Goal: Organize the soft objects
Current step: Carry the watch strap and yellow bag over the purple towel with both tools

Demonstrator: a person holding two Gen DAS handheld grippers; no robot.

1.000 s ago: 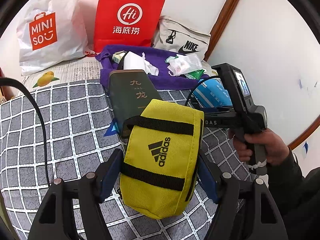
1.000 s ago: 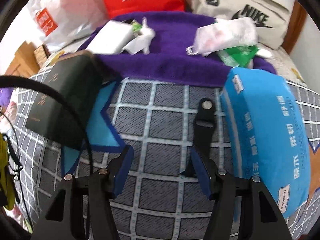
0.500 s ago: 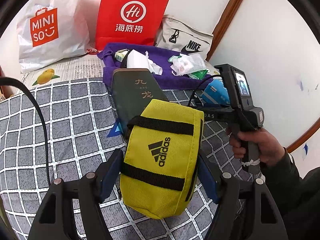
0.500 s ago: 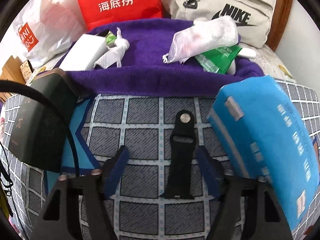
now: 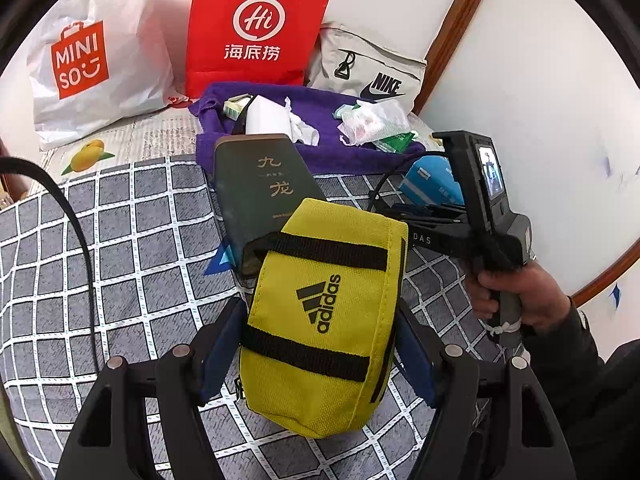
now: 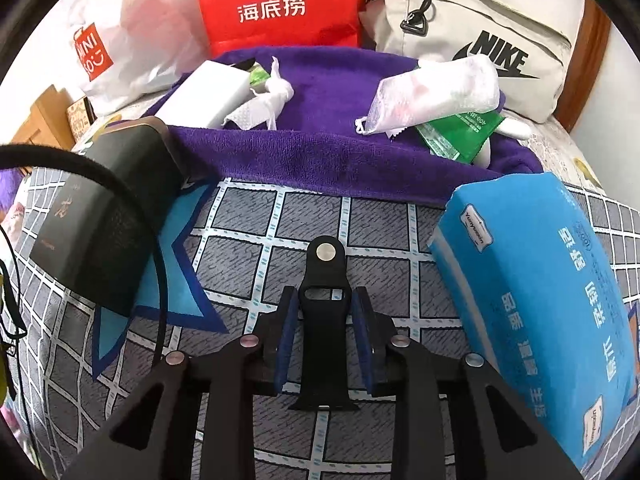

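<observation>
I'm holding the left tongs [image 5: 316,344] around the yellow pouch [image 5: 320,320], w/ both blue pads pressing its sides, jaws standing fairly wide bc the pouch is fat. The pouch is sitting upright-ish over the checked bedspread [image 5: 132,240], its top end leaning on the dark green box [image 5: 264,196] behind it.

My right tongs [image 6: 325,328] have just been closing, and the pads are now touching both sides of the black watch strap [image 6: 324,304], so they're narrowed down and gripping it. The strap is lying flat on the bedspread, its stud end pointing away from me, approx in the middle btw the dark green box on the left and the blue tissue pack [image 6: 532,300] on the right. In the left view my right hand [image 5: 516,296] is gripping the tongs' handle.

Behind the strap the purple towel [image 6: 320,152] is spreading across the bed, carrying a white box [image 6: 208,96], a crumpled tissue [image 6: 268,100], a white packet [image 6: 436,92] and a green sachet [image 6: 460,132]. Against the wall are standing a white shopping bag [image 5: 96,68], a red paper bag [image 5: 256,28] and a beige sling bag [image 5: 368,72]
</observation>
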